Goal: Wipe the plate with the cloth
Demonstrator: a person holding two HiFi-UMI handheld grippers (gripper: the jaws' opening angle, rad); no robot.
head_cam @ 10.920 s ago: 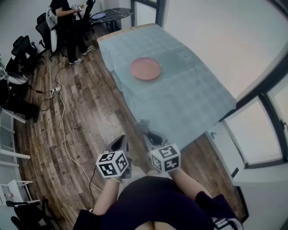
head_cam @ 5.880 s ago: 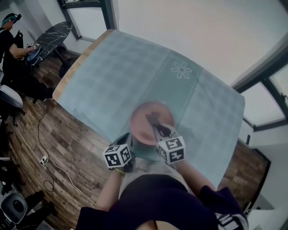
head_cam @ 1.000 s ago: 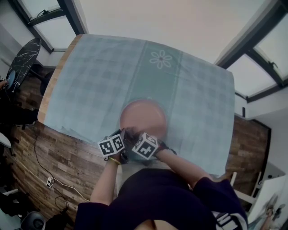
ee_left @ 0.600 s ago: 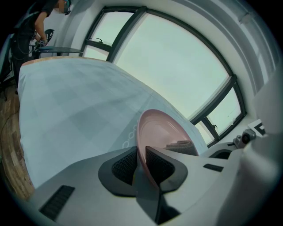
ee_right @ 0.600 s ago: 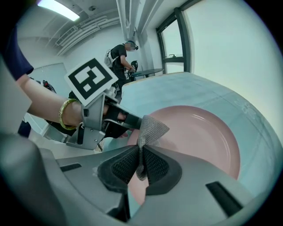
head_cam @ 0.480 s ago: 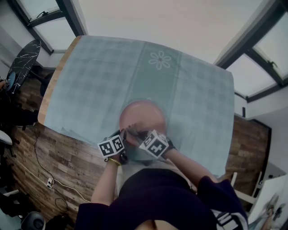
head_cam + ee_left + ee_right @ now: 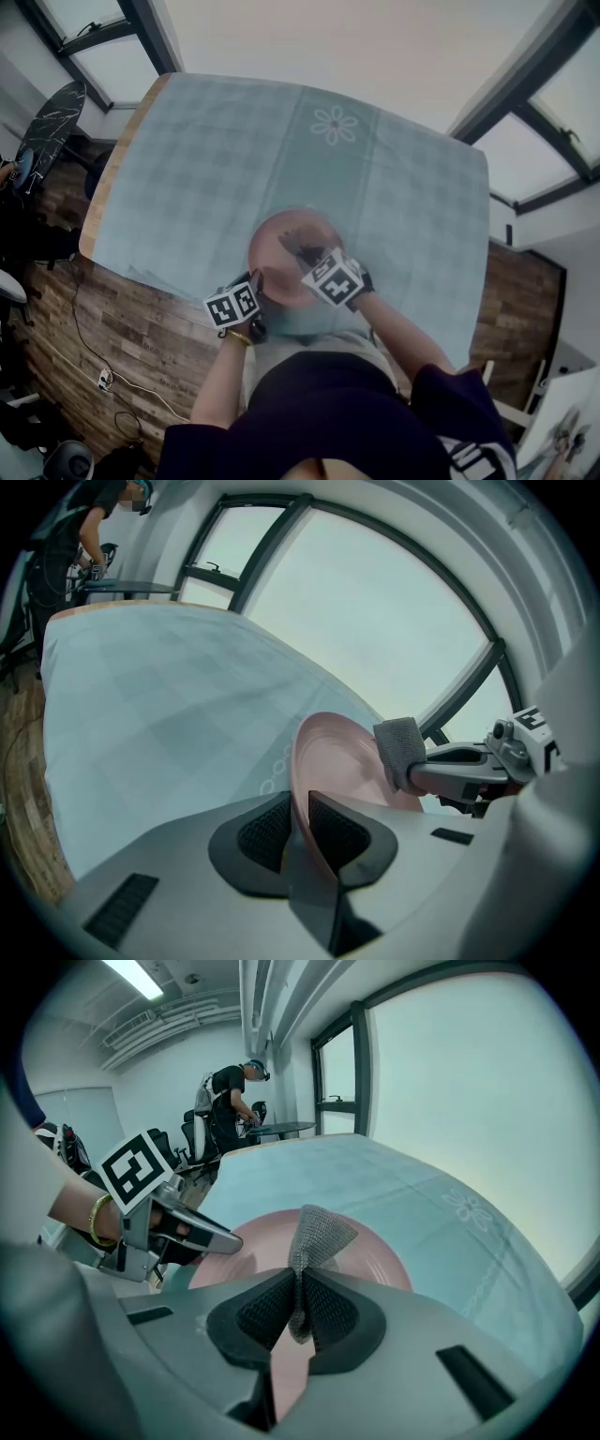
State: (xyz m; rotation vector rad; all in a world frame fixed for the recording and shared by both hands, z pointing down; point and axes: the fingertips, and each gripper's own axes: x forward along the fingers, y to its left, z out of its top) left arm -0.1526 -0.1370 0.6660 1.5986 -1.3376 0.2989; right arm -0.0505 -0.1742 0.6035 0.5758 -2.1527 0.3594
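A pink plate (image 7: 281, 246) lies on the teal checked tablecloth (image 7: 206, 169) near the table's front edge. My left gripper (image 7: 254, 281) is shut on the plate's near rim, which runs between its jaws (image 7: 298, 829) in the left gripper view. My right gripper (image 7: 307, 253) is shut on a small grey cloth (image 7: 315, 1231) and holds it over the plate's (image 7: 380, 1258) middle. The cloth (image 7: 397, 749) sticks up from the right gripper's fingers (image 7: 459, 769) against the plate's face (image 7: 339, 761). In the right gripper view the left gripper (image 7: 231, 1242) sits at the plate's left rim.
A white flower motif (image 7: 337, 124) marks the tablecloth beyond the plate. Wooden floor (image 7: 122, 328) lies to the left of the table. A person (image 7: 229, 1099) stands far off at a dark round table (image 7: 42, 131). Large windows run behind the table.
My right gripper has carried the cloth from the plate's near-left rim, beside the left gripper, up and to the right over the plate's middle. The left gripper has held still.
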